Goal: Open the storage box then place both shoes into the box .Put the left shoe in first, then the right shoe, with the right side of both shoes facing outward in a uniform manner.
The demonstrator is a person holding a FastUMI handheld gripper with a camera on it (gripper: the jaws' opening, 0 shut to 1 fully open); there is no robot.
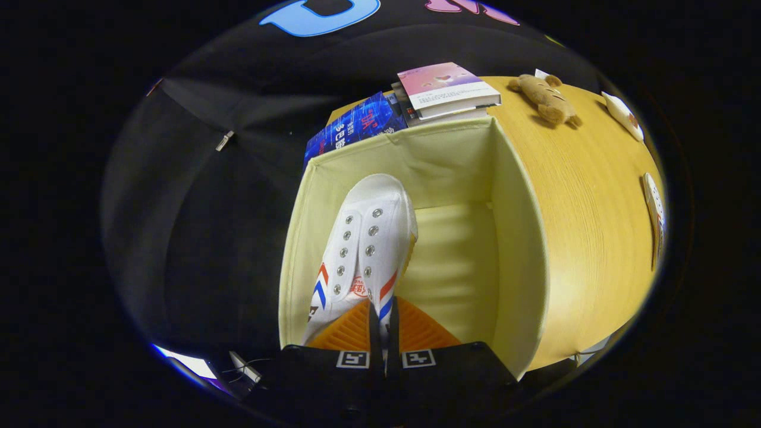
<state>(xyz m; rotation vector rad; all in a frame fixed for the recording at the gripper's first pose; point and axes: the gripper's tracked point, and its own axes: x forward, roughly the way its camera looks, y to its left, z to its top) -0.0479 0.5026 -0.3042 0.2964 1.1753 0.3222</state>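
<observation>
The open pale-yellow storage box [511, 238] holds 1 white lace-less shoe [368, 238] with red-and-blue chevron stripes, toe pointing toward the far wall, heel pinched between the orange fingers [351, 330].

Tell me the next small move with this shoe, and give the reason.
Probably lower it a little further and release. The gripper is shut on the white shoe, which points toe-first into the open storage box, near its left wall, with bare floor beside it.
</observation>
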